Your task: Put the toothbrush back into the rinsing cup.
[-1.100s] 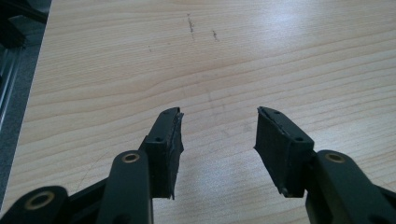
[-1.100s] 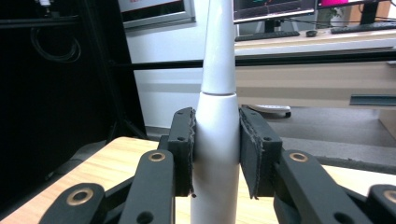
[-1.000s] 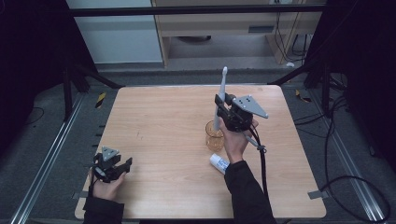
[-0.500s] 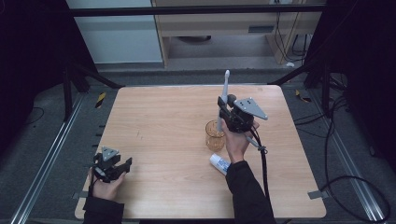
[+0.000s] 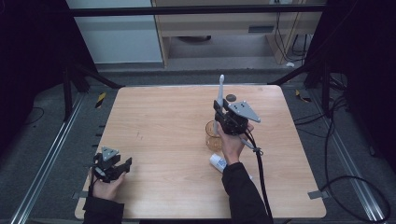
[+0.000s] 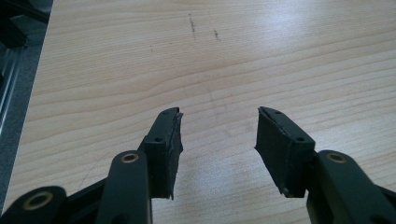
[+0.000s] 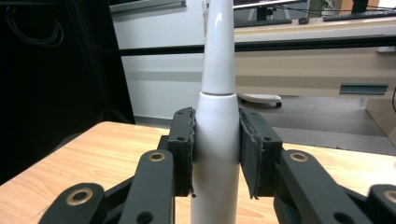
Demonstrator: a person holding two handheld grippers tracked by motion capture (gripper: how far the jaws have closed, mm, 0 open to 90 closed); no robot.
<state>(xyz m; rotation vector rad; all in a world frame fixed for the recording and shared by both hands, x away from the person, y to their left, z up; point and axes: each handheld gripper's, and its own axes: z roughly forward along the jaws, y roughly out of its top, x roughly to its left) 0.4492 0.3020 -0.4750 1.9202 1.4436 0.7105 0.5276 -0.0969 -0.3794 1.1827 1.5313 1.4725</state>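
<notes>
- The right gripper [image 5: 223,108] pinches a white electric toothbrush [image 7: 217,116]; its 2 pads press the fat handle from both sides, so the brush stands straight up and cannot slip.
- In the high view the toothbrush [image 5: 220,89] is up in the air, just above a clear glass cup [image 5: 212,134] on the wooden table [image 5: 163,140]; it is held upright, I think, so it can go bottom first into the cup.
- A white tube [image 5: 217,162] lies flat near the cup, beside the person's right wrist.
- The left gripper [image 5: 114,169] rests at the table's near left corner, well apart from the cup; its jaws are spread with nothing between them, so it looks like it is just waiting.
</notes>
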